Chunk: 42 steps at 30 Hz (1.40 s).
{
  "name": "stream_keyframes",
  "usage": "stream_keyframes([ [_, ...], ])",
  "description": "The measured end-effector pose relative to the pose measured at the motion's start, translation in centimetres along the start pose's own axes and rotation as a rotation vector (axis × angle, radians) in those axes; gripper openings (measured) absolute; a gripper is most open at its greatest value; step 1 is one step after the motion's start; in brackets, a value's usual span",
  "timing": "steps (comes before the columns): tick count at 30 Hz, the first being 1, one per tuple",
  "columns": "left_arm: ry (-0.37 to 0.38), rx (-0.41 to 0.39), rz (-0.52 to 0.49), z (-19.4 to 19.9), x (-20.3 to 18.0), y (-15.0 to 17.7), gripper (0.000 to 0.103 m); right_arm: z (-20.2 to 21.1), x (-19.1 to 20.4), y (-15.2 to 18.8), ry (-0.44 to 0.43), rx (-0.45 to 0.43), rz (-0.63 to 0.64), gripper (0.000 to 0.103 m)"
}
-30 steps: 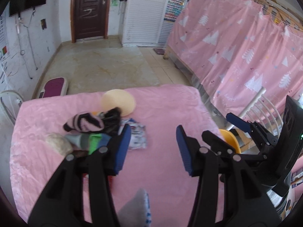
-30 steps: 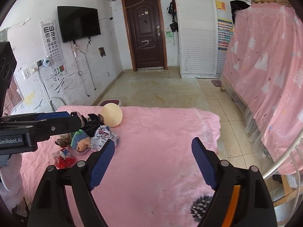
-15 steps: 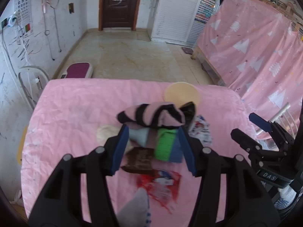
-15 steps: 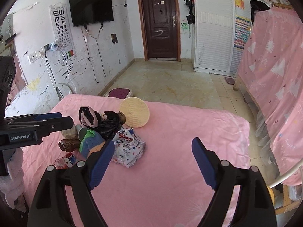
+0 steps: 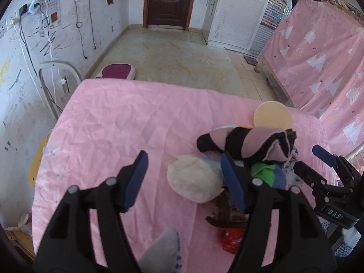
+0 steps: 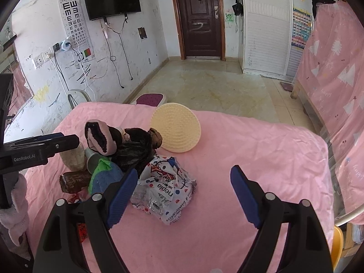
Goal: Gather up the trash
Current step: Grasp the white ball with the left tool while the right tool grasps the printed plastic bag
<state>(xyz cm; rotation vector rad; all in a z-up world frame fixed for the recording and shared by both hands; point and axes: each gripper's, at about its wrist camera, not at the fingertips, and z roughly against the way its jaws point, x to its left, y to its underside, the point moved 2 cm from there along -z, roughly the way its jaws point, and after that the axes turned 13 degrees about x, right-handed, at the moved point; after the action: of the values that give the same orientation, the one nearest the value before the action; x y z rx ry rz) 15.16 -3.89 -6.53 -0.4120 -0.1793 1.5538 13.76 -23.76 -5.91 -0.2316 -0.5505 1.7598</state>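
Note:
A heap of items lies on the pink table (image 5: 118, 122). It holds a white printed plastic wrapper (image 6: 166, 191), a brown wrapper (image 5: 227, 213), a red wrapper (image 5: 232, 241), a pale crumpled ball (image 5: 193, 182), a pink-and-black striped sock (image 5: 245, 145) and a green-and-blue cloth (image 6: 104, 175). My left gripper (image 5: 184, 179) is open and empty, just left of the pale ball. My right gripper (image 6: 184, 195) is open and empty above the printed wrapper. Each gripper shows at the other view's edge.
A cream round dish (image 6: 176, 130) stands tilted behind the heap. A black bag (image 6: 134, 150) lies in the heap. A white chair (image 5: 59, 77) stands left of the table. A pink curtain (image 5: 318, 52) hangs at the right. The tiled floor (image 6: 204, 84) lies beyond the table's far edge.
My left gripper has swung left, so the heap now sits at its right finger. My right gripper has moved in and down towards the printed wrapper. Both stayed open.

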Motion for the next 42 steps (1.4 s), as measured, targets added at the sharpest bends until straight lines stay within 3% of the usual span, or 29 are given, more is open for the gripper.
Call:
stream_keyframes([
  [6,0.009,0.026,0.009,-1.8,0.2,0.2,0.065,-1.5,0.1,0.1,-0.028,0.033,0.012,0.074],
  [13,-0.011,-0.018,0.017,-1.9,0.4,0.8,0.062,-1.6,0.1,0.4,-0.047,0.033,0.025,0.074],
  [16,-0.005,-0.032,0.015,-1.8,0.9,1.3,0.050,-1.7,0.2,0.5,-0.039,0.036,0.042,0.061],
  [18,-0.002,-0.036,0.015,-1.8,0.9,1.4,0.050,-1.8,0.1,0.5,-0.042,0.043,0.046,0.045],
  [23,0.006,-0.045,0.016,-1.8,1.0,1.7,0.048,-1.6,0.4,0.7,-0.039,0.036,0.064,0.033],
  [32,-0.012,-0.085,0.036,-0.8,1.6,1.9,0.048,-0.5,-0.4,1.0,-0.037,-0.022,0.030,0.032],
  [42,-0.015,-0.139,-0.002,2.9,-0.6,2.4,0.048,3.1,-1.3,1.9,-0.014,-0.103,0.003,0.032],
])
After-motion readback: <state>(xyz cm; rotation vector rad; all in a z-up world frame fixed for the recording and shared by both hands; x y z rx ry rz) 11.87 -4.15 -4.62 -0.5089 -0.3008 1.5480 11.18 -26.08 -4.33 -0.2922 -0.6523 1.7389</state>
